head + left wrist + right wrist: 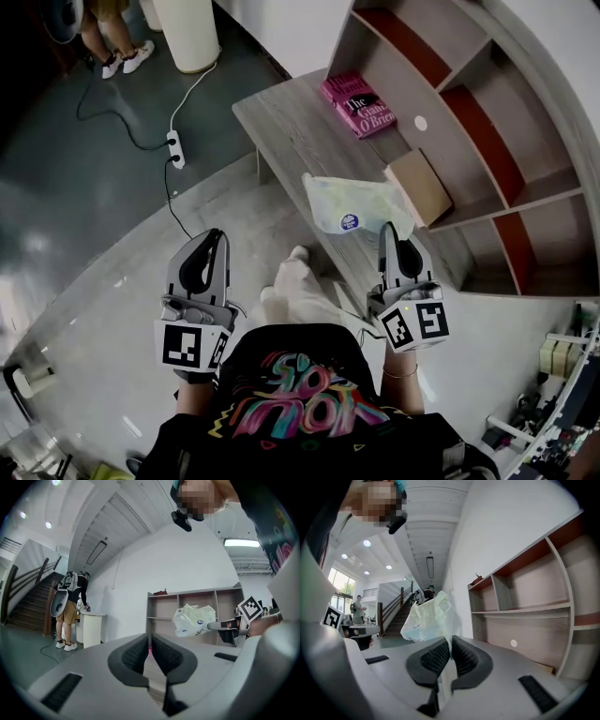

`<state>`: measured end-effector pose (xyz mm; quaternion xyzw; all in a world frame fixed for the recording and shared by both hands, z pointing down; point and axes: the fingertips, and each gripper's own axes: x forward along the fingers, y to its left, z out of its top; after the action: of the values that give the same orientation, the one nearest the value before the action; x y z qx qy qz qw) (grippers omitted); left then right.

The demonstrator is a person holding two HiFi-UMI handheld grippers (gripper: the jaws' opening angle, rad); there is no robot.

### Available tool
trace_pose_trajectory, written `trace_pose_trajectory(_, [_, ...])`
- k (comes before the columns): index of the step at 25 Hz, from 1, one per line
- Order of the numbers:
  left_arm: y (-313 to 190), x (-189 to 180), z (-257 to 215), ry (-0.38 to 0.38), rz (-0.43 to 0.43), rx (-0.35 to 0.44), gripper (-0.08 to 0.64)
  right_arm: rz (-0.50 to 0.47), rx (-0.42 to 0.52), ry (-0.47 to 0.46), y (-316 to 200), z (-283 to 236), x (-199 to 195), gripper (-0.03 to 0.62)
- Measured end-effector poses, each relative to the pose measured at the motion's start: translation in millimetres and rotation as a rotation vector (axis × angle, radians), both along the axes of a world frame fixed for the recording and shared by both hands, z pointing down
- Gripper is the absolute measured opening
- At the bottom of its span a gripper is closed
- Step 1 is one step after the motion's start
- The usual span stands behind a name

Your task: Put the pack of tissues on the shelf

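Observation:
The pack of tissues (349, 205), a pale crinkled plastic bag with a blue round label, hangs in the air in front of me over the edge of the grey bench (291, 131). My right gripper (386, 231) is shut on the pack's near plastic edge. In the right gripper view the pack (427, 618) rises from between the closed jaws (450, 647). The wooden shelf (469, 122) with empty compartments stands to the right. My left gripper (214, 236) hovers over the floor to the left, jaws together and empty (150, 641). From it I see the pack (193, 619) in front of the shelf (161, 605).
A pink book (358, 103) and a flat cardboard box (419, 186) lie on the bench by the shelf. A white power strip (174, 148) with its cable lies on the floor. A white pedestal (187, 33) and a person's legs (117, 52) are at the far left.

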<state>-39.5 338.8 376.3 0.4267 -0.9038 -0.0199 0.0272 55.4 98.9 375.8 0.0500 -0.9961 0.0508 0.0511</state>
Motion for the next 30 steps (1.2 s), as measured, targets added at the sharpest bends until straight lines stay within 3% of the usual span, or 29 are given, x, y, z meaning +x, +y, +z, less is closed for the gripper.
trace_pose_trajectory(8, [-51,-31,3,-0.016,0.099,-0.005,0.038,0.104,0.005,-0.021,-43,2,-7,0.021])
trace_pose_trajectory(18, [-206,-102,-20,-0.043,0.344,-0.019,0.038,0.297,-0.008,-0.003,-163,-5,-48,0.021])
trace_pose_trajectory(23, [-273,-113,-32,-0.049,0.455,-0.033,0.038,0.388,-0.032,-0.020,-210,-14,-49,0.021])
trace_pose_trajectory(30, [-314,-108,-43,-0.062,0.557,-0.027,0.038,0.442,-0.025,-0.057,-230,-33,-43,0.021])
